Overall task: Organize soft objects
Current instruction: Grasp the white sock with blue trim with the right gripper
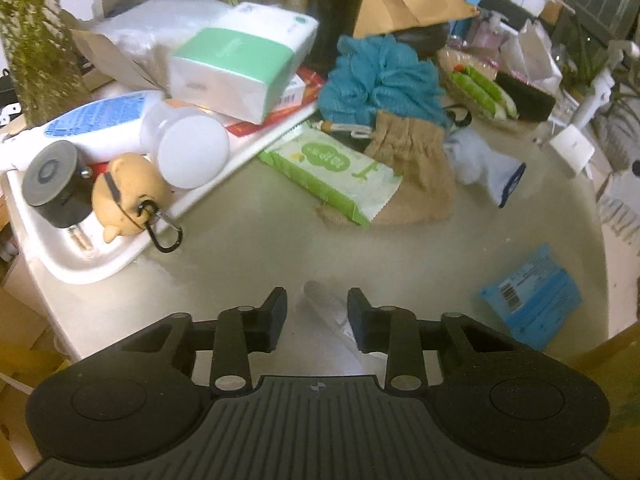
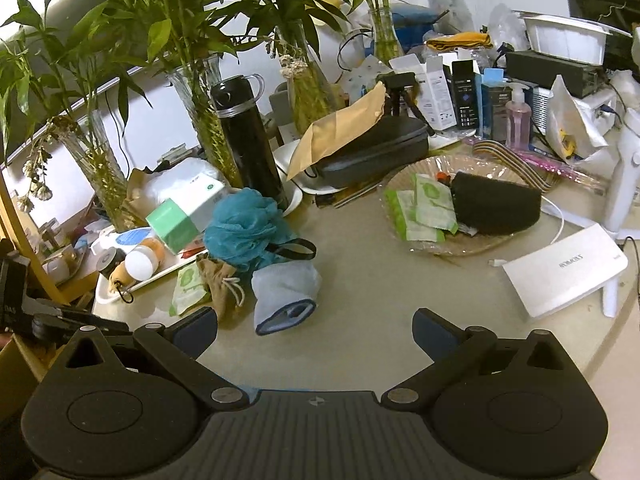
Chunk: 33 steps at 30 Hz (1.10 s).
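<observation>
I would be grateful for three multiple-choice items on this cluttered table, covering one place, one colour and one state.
1. Where does the green wipes packet lie?
A. partly on the burlap pouch
B. inside the white tray
C. in the glass dish

2. What colour is the mesh bath pouf?
A. pink
B. teal blue
C. yellow

3. How do the right tongs stand?
A. shut on a cloth
C. shut on a bottle
B. open with nothing between them

Answers: 1 A, its lower end overlaps the pouch on the tabletop; 2 B, it shows teal in both views; 3 B, only bare table lies in the wide gap.
</observation>
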Each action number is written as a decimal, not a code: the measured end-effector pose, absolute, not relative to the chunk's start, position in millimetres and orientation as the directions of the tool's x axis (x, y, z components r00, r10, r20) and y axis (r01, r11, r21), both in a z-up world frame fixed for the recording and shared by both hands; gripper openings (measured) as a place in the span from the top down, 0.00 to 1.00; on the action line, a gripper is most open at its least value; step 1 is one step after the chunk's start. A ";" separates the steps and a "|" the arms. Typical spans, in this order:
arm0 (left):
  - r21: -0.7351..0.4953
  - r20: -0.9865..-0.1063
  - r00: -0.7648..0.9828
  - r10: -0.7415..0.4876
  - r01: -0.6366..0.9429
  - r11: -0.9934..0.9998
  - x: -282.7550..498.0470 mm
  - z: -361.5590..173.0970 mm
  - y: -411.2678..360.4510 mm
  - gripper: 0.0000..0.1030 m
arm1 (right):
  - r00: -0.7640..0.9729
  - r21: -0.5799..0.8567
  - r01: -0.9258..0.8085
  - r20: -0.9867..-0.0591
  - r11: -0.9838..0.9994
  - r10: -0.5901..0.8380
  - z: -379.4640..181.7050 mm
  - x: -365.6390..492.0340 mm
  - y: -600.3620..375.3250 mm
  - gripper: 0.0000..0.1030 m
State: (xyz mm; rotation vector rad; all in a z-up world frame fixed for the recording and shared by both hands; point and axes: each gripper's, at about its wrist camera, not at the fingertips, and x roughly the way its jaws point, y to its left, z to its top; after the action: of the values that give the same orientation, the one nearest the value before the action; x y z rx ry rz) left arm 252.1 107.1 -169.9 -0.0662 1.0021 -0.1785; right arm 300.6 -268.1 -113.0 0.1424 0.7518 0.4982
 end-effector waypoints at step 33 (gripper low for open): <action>-0.216 -0.757 0.610 -0.235 0.106 0.971 257.2 -155.9 108.2 0.99 | 0.434 0.601 -0.304 -0.604 0.740 0.669 -215.9 394.8 -232.9 0.37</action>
State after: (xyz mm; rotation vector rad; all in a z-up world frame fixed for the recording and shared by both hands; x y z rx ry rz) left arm 257.2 108.2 -155.9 -0.1555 0.8945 -0.1976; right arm 394.8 -232.9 -215.9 0.4394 0.9403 0.6298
